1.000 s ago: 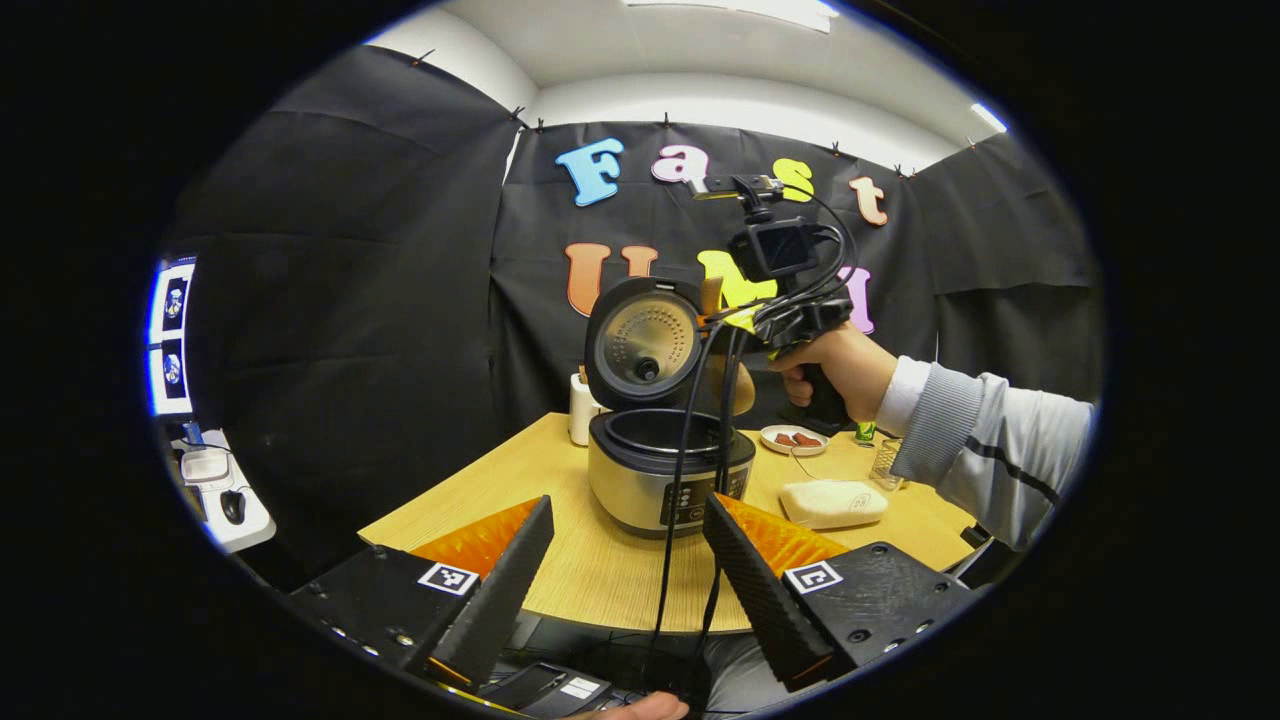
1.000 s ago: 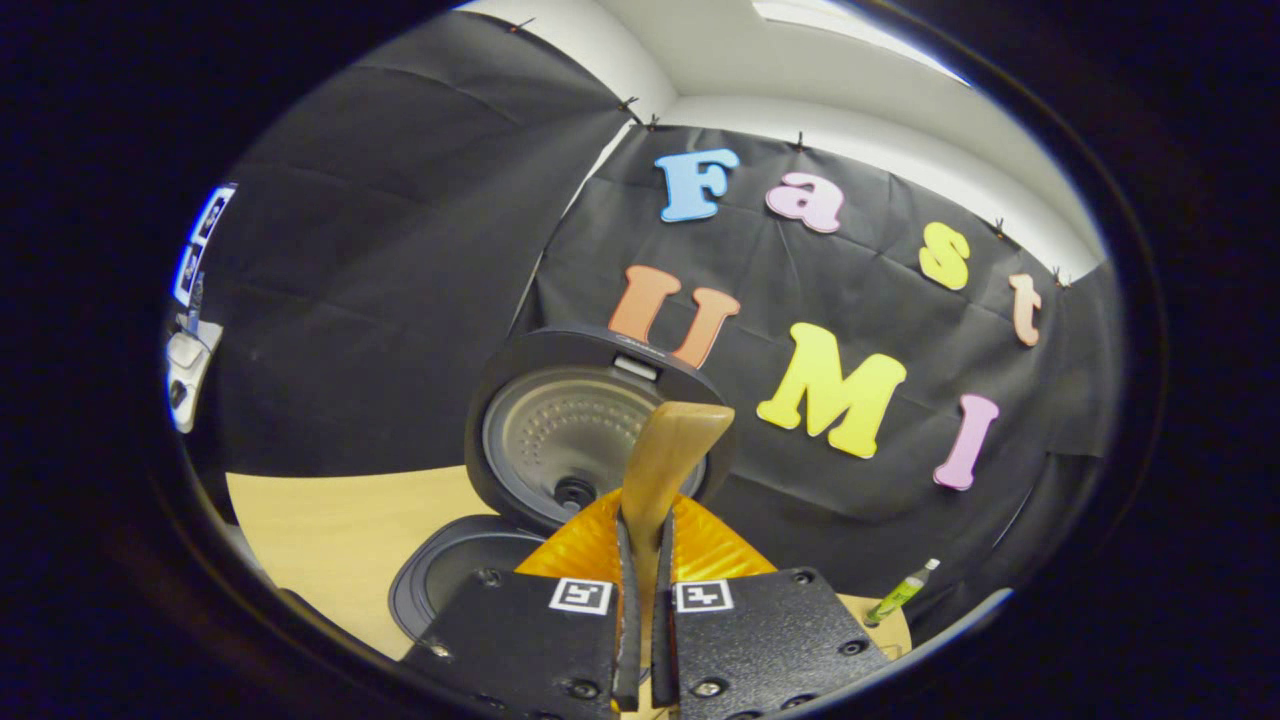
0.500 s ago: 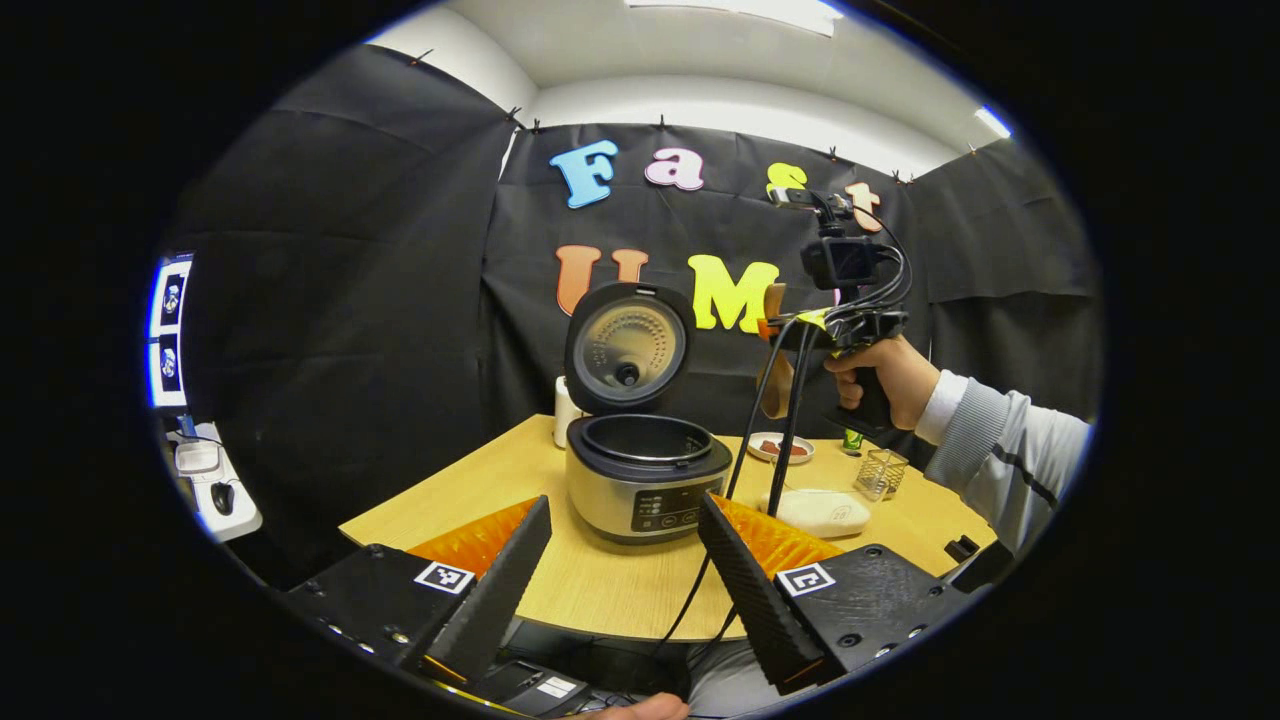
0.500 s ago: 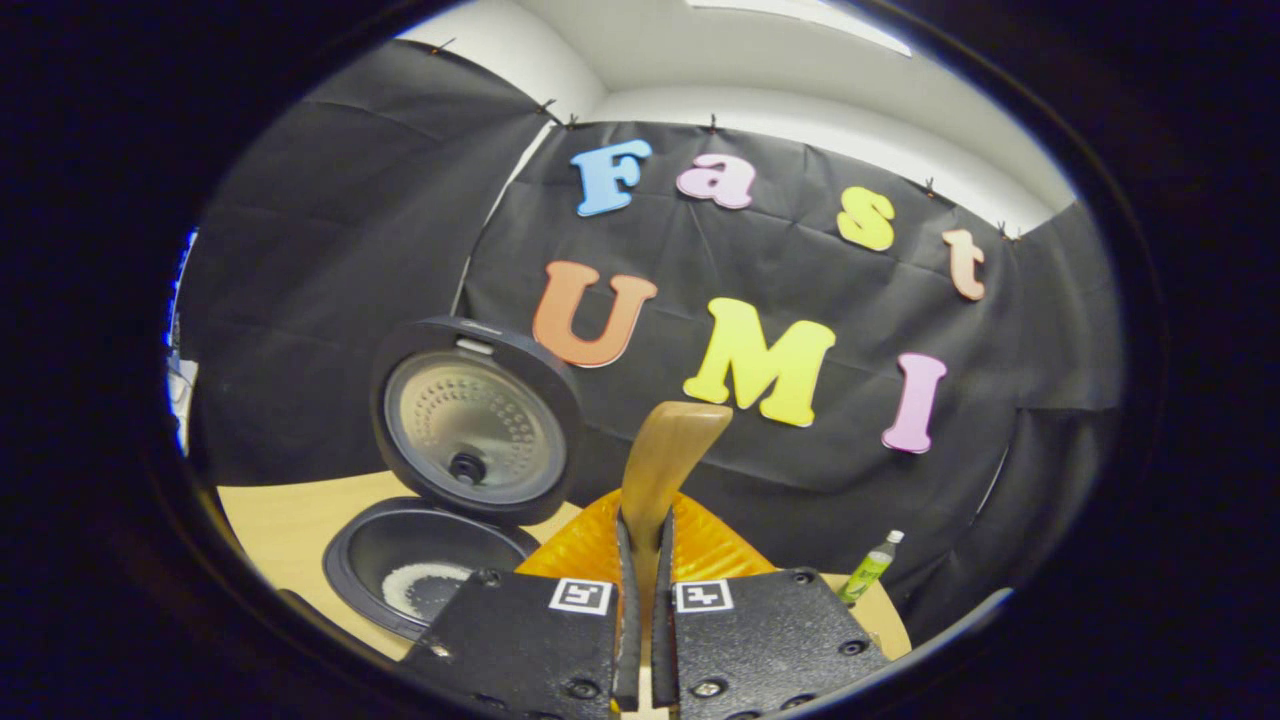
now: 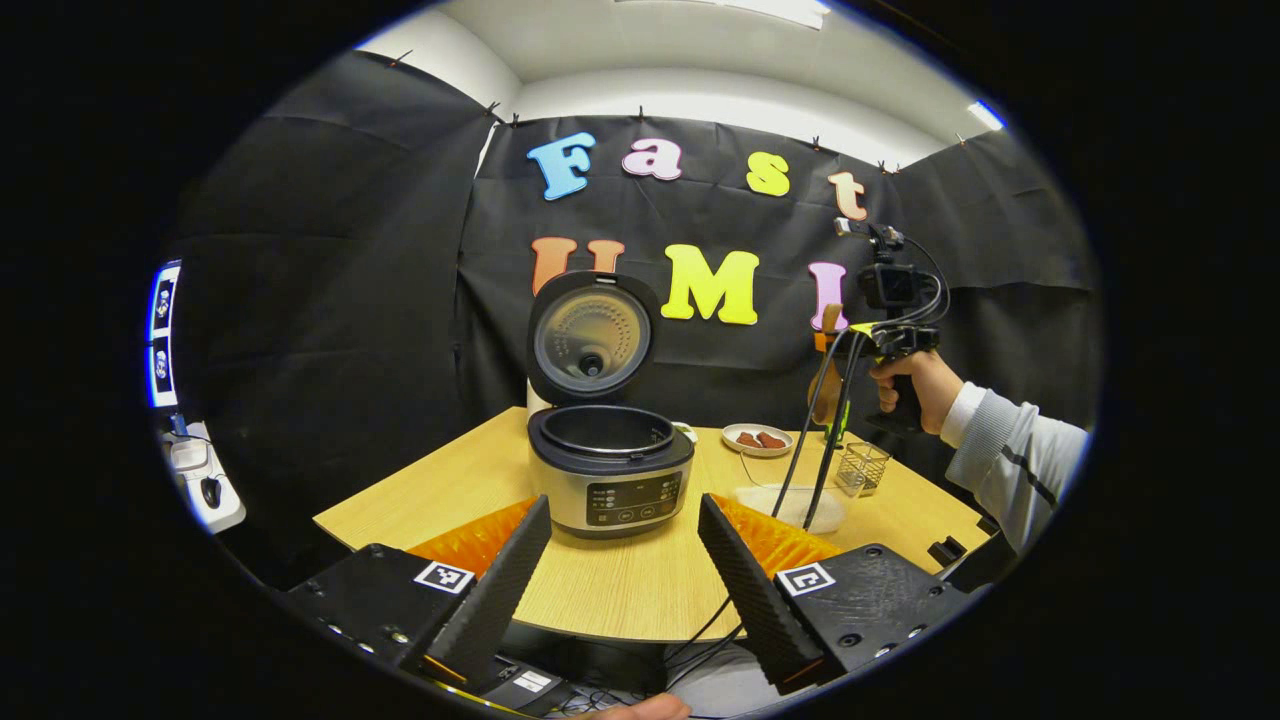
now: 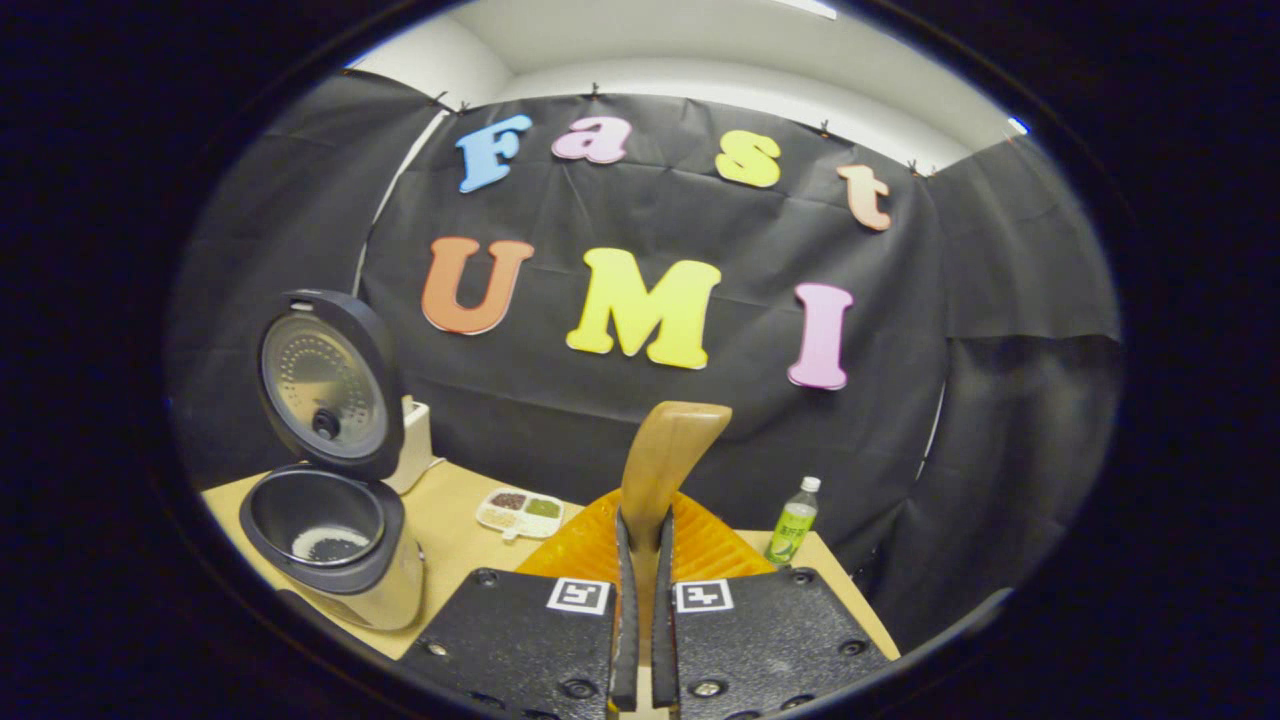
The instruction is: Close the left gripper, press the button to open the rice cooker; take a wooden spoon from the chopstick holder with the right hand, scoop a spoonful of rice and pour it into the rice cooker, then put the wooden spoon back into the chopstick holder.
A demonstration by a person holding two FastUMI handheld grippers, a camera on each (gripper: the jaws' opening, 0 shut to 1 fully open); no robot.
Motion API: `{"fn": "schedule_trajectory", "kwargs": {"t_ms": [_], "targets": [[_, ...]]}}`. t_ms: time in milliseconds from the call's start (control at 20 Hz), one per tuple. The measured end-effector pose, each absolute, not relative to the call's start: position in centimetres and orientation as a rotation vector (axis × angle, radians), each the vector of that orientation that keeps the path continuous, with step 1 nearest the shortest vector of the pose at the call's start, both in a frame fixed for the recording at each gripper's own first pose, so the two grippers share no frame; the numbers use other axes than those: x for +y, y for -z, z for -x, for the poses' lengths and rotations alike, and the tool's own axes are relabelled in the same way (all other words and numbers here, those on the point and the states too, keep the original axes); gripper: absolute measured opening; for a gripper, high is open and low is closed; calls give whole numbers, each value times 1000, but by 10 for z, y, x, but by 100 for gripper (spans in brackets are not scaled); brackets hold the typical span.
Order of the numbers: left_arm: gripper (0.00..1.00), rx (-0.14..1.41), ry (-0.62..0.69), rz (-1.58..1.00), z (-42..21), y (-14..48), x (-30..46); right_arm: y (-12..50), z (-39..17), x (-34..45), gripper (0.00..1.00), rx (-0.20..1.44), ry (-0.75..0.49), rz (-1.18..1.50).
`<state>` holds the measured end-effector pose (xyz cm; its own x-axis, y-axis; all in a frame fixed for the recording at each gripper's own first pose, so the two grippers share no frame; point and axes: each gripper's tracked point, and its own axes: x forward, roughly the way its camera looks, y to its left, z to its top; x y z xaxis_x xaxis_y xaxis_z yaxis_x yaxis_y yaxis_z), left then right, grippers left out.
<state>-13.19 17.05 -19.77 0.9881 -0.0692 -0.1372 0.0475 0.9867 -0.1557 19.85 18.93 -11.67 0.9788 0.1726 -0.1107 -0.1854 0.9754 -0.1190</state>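
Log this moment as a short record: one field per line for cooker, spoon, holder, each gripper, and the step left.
rice cooker: lid up, pot open, some rice at the bottom in the right gripper view
wooden spoon: clamped in the right gripper, above the table
chopstick holder: wire basket at the table's right side, below the spoon
left gripper: open, holding nothing, facing the cooker's front
step left: put the spoon back into the holder

The cooker [image 5: 610, 465] stood open, its raised lid [image 5: 590, 335] walling off the back. Bare table [image 5: 450, 480] lay left; a plate [image 5: 757, 439], basket [image 5: 862, 468] and cables [image 5: 800, 470] crowded the right.
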Motion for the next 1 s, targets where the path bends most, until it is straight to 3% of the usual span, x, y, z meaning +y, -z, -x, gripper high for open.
{"fn": "schedule_trajectory", "kwargs": {"t_ms": [350, 750, 1000], "targets": [[95, 182, 81, 150, 134, 199, 167, 122, -220, 98, 12, 83, -99, 143], [95, 184, 97, 145, 130, 200, 163, 143, -243, 72, 13, 93, -82, 174], [95, 226, 111, 114, 138, 206, 167, 170, -263, 44, 13, 122, -7, 153]]}}
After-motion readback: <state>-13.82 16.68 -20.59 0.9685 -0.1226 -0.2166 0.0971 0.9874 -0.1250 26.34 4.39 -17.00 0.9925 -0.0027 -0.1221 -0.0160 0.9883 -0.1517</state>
